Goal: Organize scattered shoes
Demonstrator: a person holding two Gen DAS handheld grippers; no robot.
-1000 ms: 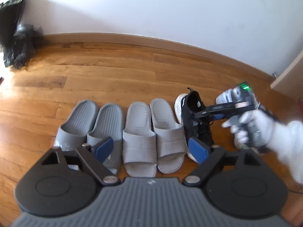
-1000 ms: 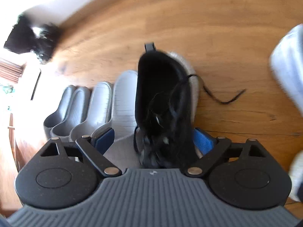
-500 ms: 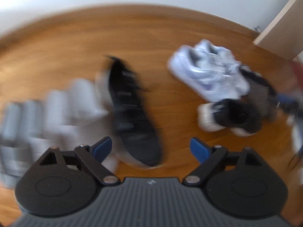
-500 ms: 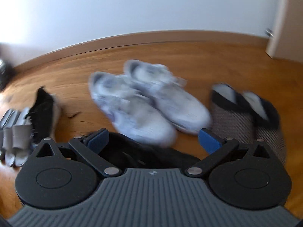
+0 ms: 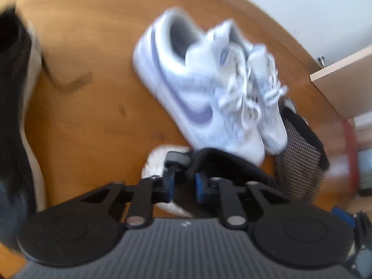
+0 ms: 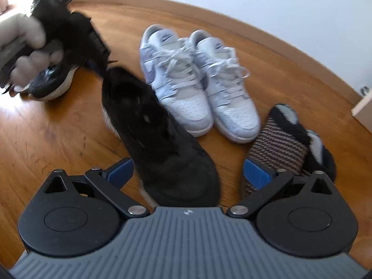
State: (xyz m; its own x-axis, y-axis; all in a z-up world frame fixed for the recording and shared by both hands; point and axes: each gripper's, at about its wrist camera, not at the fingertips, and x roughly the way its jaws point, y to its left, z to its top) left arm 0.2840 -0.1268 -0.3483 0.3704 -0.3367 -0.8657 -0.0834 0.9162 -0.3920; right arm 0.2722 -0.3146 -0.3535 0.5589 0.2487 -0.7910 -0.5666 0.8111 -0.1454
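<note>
On glossy wood floor [image 6: 58, 139], left tool [image 5: 182, 183] pinches the knit black sneaker's [image 6: 162, 144] soft collar; right tool [image 6: 188, 172] gapes wide.

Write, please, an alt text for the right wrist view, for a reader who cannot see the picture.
The open right claw hangs over the toe of a black sneaker lying on a wooden floor. Behind it stands a pair of white sneakers, and woven slippers lie to the right. At top left a gloved hand holds the left claw's handle.
</note>
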